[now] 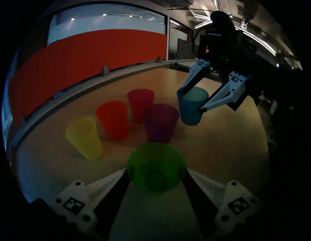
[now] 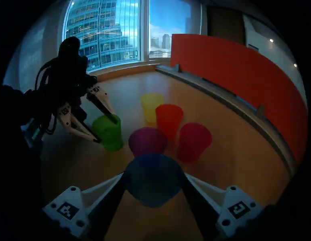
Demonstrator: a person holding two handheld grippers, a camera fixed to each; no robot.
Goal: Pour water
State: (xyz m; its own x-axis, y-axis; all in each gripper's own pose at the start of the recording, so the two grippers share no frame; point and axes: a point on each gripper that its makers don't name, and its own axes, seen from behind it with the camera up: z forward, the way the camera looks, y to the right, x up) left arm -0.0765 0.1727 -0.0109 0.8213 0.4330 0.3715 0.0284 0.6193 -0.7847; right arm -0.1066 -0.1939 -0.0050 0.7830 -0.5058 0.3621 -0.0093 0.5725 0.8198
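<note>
Green cup (image 1: 156,166) is being clamped low over the table (image 1: 227,136) by the left gripper (image 1: 156,173), blue cup (image 1: 192,105) is being clamped higher beside 4 standing cups (image 1: 160,122) by the right gripper (image 1: 192,100), so blue's lip is best being centred over green's mouth before slow tipping.

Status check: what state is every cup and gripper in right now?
Green cup: gripped by left gripper.
Blue cup: gripped by right gripper, lifted.
Purple cup: upright on table.
Orange cup: upright on table.
Red cup: upright on table.
Yellow cup: upright on table.
</note>
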